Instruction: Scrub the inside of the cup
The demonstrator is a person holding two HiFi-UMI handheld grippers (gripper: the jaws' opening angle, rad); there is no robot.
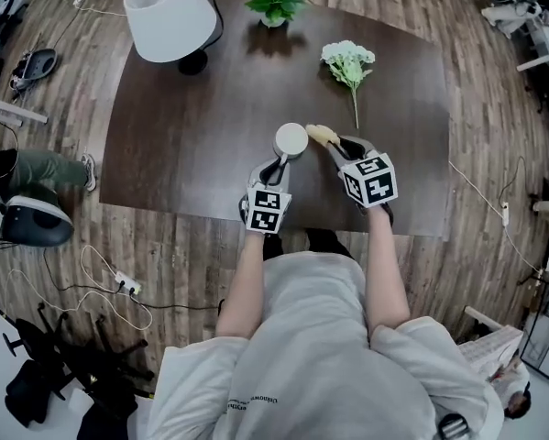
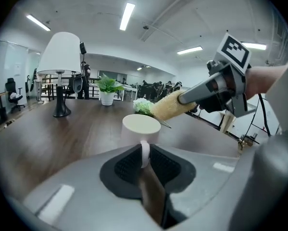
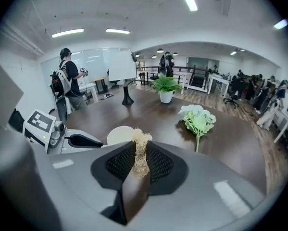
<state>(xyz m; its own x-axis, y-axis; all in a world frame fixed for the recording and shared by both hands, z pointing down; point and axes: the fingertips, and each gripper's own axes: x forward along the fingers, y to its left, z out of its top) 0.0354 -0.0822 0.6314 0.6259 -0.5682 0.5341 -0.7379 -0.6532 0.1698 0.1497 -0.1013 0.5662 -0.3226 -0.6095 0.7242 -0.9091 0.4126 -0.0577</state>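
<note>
Jaws of your left gripper (image 2: 144, 155) are closed tight on the thin handle (image 2: 144, 152) of the pale cup (image 2: 140, 128), with nothing else between them. The cup stands upright just past the jaw tips, its round top facing up. In the head view your left gripper (image 1: 276, 166) holds the cup (image 1: 290, 140) over the near middle of the dark table (image 1: 182, 145); whether its base touches the wood you cannot tell.

Your right gripper (image 3: 140, 163) is clamped on a tan fibrous scrubber (image 3: 141, 150), which sticks out beyond the jaws. From above, the right gripper (image 1: 338, 147) comes in from the right, and the scrubber (image 1: 322, 135) lies just beside the cup's rim, outside it. The left gripper view shows the scrubber (image 2: 172, 106) slanting down toward the cup's far right edge.

Farther out on the table lie white flowers (image 1: 348, 62), then a potted plant (image 1: 274, 0) and a white-shaded lamp (image 1: 169, 15) at the far edge.
</note>
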